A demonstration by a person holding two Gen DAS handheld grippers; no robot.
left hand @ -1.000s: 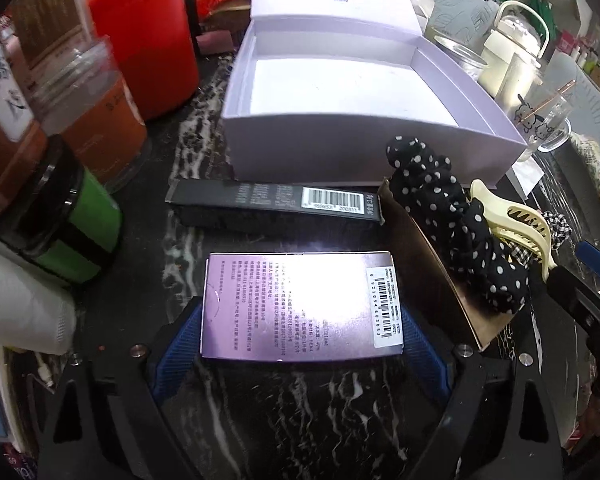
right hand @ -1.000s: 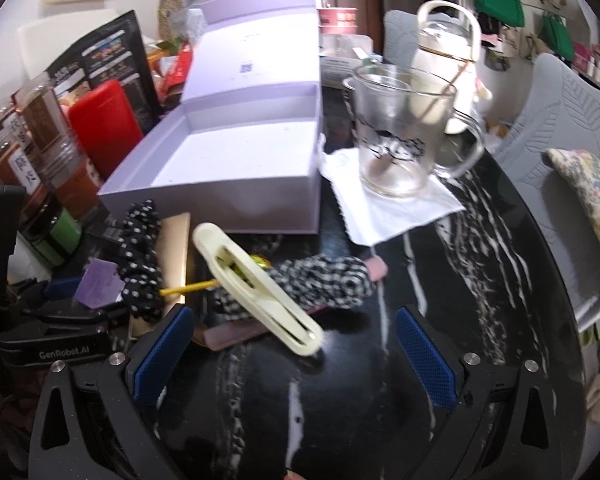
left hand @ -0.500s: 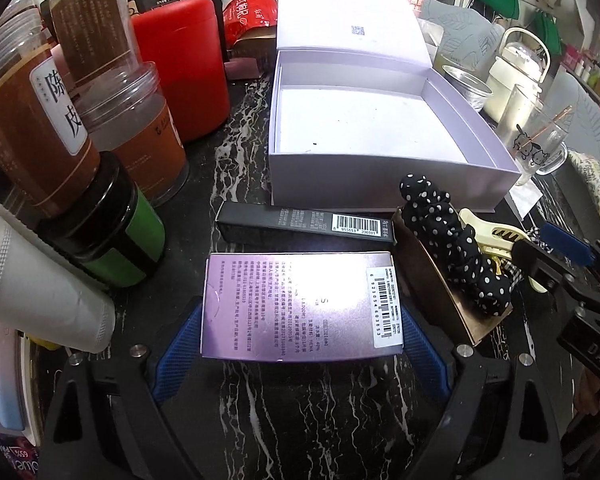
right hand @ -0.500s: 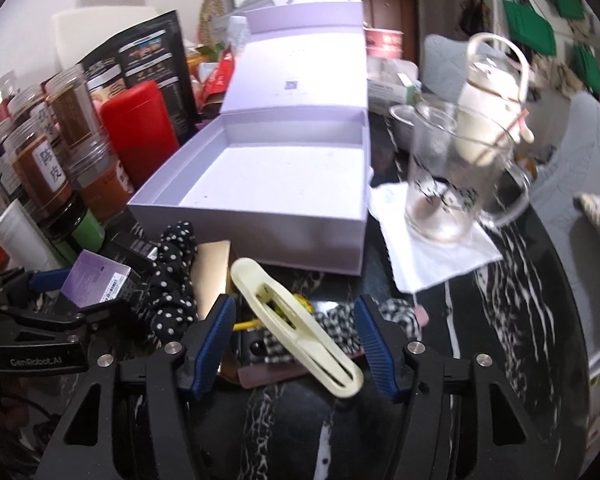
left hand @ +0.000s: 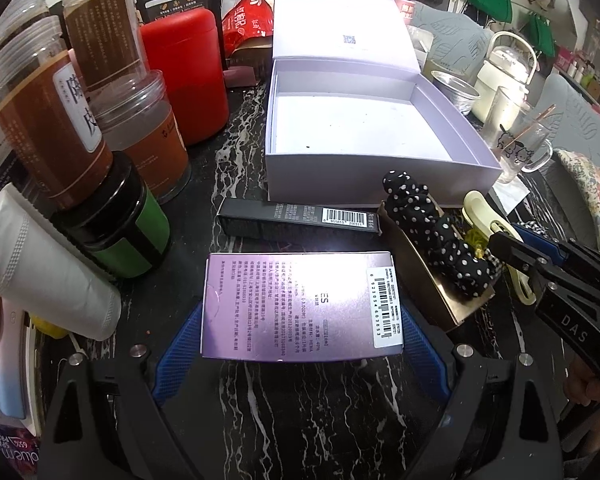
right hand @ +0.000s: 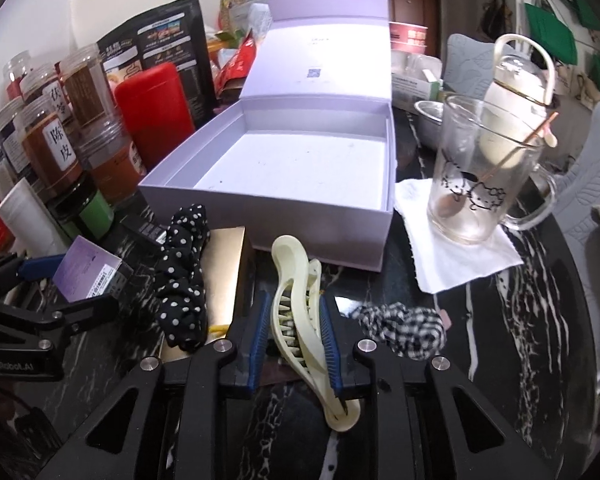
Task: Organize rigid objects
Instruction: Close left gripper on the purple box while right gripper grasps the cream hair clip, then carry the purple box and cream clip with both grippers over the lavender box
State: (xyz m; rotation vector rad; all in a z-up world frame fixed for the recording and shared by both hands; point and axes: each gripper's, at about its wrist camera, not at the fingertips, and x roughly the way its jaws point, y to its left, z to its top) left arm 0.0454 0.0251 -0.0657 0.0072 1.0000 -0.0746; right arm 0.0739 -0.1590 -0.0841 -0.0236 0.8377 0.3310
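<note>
Two claws are in view. Left claw [left hand: 300, 344] grips one shiny purple rectangular carton [left hand: 300, 306] across its short ends, blue pads against it, above the black marble counter [left hand: 300, 420]. Right claw [right hand: 295, 340], jaws just closing, clamps one cream plastic hair clip [right hand: 300, 320]. One open lilac cardboard box [left hand: 364, 132] stands behind, nothing inside. One long black carton with barcode [left hand: 296, 222] lies between the box and the purple carton. Fabric scrunchies: one black polka-dot [left hand: 432, 236] on one gold card [left hand: 424, 292], one checked [right hand: 400, 328]. Jars at left are partly cut off; their count is unclear.
</note>
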